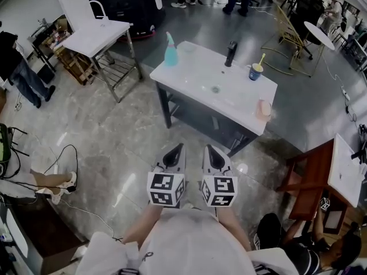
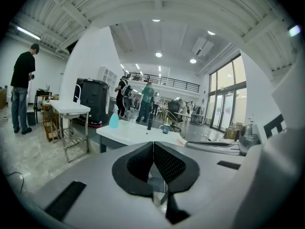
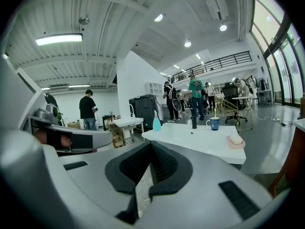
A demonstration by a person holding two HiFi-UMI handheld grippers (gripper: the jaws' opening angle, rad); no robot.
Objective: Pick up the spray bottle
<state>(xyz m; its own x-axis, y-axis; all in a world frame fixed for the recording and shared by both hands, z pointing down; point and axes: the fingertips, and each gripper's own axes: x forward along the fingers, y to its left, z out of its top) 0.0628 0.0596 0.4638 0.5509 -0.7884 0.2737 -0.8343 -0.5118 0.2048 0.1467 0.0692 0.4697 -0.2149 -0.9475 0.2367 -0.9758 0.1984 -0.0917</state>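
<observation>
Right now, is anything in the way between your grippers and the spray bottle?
Nothing visible is. Only floor lies between the left hand-held gripper, the right hand-held gripper and the white table. The spray bottle stands alone at the table's far left corner, well apart from the cup.

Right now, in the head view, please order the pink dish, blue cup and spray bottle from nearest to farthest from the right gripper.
From the right gripper:
1. pink dish, on the near right
2. blue cup, on the far right
3. spray bottle, at the far left
</observation>
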